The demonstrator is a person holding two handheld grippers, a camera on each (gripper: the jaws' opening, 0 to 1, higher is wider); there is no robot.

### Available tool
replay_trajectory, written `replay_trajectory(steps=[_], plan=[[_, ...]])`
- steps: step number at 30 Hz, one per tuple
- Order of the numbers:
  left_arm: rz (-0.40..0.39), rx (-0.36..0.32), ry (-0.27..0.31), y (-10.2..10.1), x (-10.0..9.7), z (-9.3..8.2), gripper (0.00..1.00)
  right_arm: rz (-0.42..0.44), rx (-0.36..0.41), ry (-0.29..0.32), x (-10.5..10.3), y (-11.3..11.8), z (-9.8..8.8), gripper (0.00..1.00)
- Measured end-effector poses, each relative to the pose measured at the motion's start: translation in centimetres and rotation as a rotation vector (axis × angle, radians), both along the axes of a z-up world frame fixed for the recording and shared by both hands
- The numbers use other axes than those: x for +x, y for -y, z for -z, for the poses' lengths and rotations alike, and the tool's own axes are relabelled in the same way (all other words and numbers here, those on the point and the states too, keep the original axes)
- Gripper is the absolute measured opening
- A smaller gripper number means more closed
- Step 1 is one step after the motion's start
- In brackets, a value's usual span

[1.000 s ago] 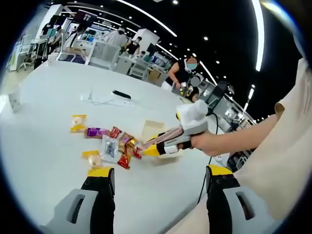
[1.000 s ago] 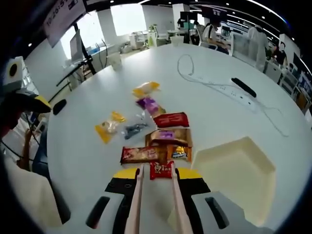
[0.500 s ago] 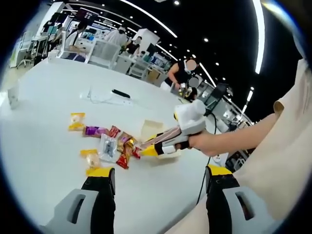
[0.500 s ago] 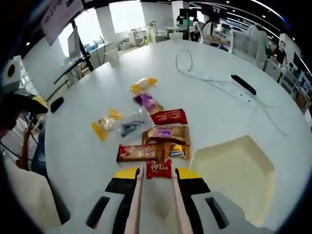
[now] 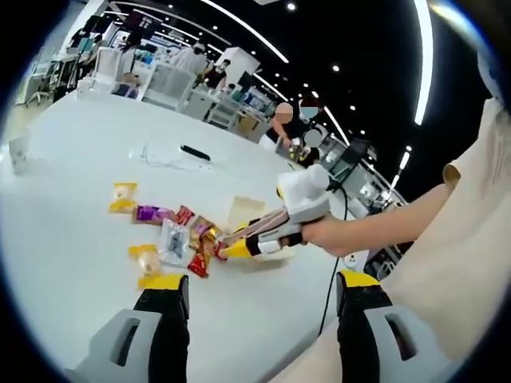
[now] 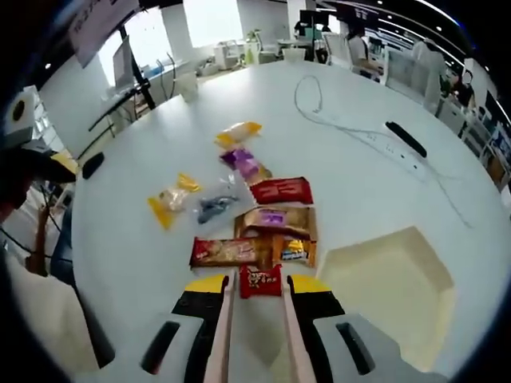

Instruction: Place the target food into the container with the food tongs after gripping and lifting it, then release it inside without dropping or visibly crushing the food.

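I count eight snack packets (image 6: 271,221) beside one cream container (image 6: 391,279); their print is too small to read. My tongs (image 6: 254,319) sit slightly apart around the small red packet (image 6: 260,281); I cannot tell whether they grip it.

On the white table (image 6: 375,183), the nearest packet is a small red snack packet (image 6: 260,281) with white print. Beyond it lie a reddish-brown wrapper (image 6: 223,252), an orange packet (image 6: 294,250), a tan wrapper with a purple label (image 6: 274,219), a red wrapper (image 6: 281,191), a purple packet (image 6: 242,163), a clear silvery packet (image 6: 214,209) and two yellow packets (image 6: 169,200) (image 6: 237,132). The container (image 6: 391,279) on the right is cream. The tongs (image 6: 251,335) are pale pink; the right gripper (image 6: 257,297) is black with yellow tips.
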State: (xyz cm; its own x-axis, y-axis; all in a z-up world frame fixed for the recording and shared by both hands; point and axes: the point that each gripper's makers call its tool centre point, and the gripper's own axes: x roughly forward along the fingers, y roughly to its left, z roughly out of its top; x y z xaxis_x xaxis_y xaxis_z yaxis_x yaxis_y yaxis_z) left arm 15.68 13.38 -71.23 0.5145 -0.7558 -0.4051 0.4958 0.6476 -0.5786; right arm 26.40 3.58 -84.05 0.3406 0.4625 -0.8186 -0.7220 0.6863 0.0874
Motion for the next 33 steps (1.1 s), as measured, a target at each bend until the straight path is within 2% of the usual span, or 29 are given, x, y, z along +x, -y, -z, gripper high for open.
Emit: replay_trajectory(steps=[13, 19, 33], plan=[[-0.004, 0.002, -0.016, -0.41, 0.54, 0.46, 0.75, -0.019, -0.008, -0.003, 0.09, -0.57, 0.25, 0.28], [-0.001, 0.002, -0.021, -0.41, 0.58, 0.59, 0.75, -0.023, -0.022, 0.025, 0.30, -0.40, 0.39, 0.28], [-0.007, 0.000, -0.026, -0.75, 0.67, 0.71, 0.75, -0.040, -0.040, 0.018, 0.12, -0.40, 0.81, 0.27]])
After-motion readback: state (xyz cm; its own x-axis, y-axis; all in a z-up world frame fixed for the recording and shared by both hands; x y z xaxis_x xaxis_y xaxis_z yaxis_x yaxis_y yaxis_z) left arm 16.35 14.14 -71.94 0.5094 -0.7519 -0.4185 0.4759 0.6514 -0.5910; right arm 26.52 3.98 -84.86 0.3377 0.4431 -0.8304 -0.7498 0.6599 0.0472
